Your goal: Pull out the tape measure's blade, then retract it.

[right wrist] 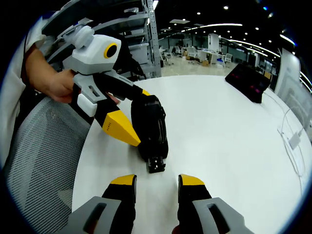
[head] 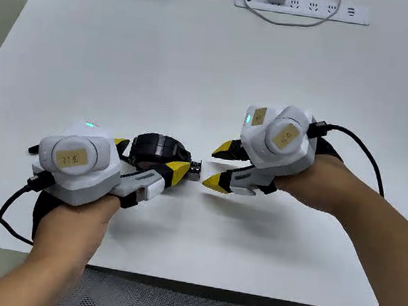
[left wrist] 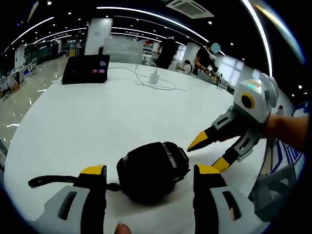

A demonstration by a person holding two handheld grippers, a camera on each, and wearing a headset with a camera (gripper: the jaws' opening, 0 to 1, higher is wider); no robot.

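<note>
The tape measure [head: 159,150] is seen lying on the white table [head: 198,65], near its front edge, bracketed by the jaws of the left gripper [head: 149,157]. In the left gripper view the black case is flanked by the two yellow pads, with a thin gap left on one side, so it cannot be told whether the case is truly clamped or only straddled. The right gripper [head: 216,166] is held released, its jaws parted with nothing between them. The coming move is judged to turn on one relation: the blade's end hook [right wrist: 156,165] sticks out of the case on the side turned toward the right gripper, and in the right gripper view it is found just ahead of the gap between that gripper's tips, close but apart. The case's long axis, and so the line of pull, is laid from the left gripper across to the right one. The hook is therefore best reached by the right gripper, while the case is steadied by the left
</note>
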